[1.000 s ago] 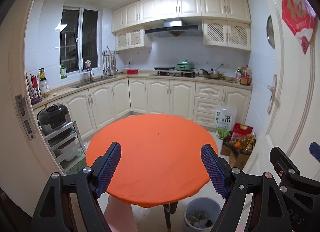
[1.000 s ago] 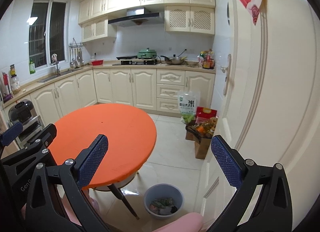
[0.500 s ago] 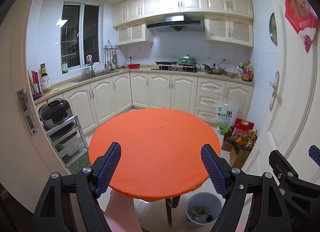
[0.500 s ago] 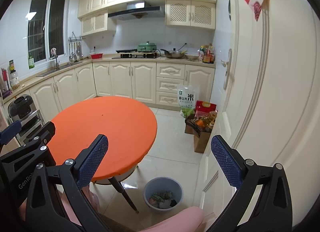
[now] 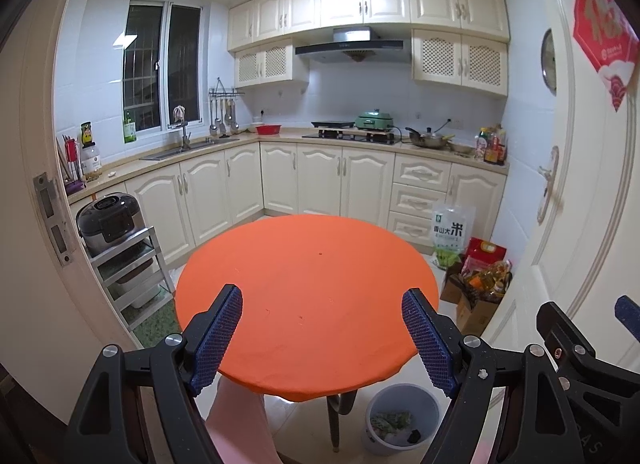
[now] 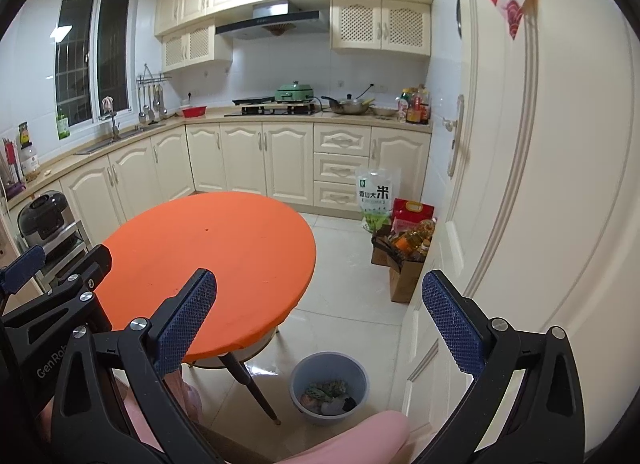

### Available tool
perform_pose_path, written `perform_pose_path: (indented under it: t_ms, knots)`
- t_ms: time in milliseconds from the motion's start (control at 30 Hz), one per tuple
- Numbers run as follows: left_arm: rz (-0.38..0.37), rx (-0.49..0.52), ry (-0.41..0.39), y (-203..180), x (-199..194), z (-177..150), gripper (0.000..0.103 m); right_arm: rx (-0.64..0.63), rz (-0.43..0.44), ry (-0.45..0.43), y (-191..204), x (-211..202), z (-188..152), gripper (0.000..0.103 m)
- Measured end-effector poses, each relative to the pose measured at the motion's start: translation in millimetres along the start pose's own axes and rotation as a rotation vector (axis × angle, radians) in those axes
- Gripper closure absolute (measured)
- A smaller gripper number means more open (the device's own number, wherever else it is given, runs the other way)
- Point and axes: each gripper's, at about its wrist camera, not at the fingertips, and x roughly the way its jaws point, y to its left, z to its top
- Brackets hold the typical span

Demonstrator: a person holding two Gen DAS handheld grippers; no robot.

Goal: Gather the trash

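A round table with an orange top (image 5: 308,300) stands in the kitchen; it also shows in the right wrist view (image 6: 212,260). A blue-grey bin (image 6: 329,386) holding trash sits on the floor by the table's near right edge, also in the left wrist view (image 5: 400,418). My left gripper (image 5: 322,338) is open and empty, held above the table's near edge. My right gripper (image 6: 320,328) is open and empty, to the right of the table and above the bin.
A cream door (image 6: 520,184) stands close on the right. A cardboard box with bottles (image 6: 408,252) and a rice bag (image 6: 374,200) sit on the floor by it. A rice cooker on a metal rack (image 5: 110,224) stands at the left. Cabinets (image 5: 320,180) line the back.
Both grippers have risen and tilted slightly, so the table and bin sit lower in view. Both stay open and empty.
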Motion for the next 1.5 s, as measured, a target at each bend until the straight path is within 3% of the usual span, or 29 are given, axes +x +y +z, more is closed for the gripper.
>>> perform_pose_path:
  t_ms: [1500]
  knots:
    - [-0.013,0.011,0.025,8,8,3,0.025,0.006,-0.032,0.014,1,4,-2,0.0]
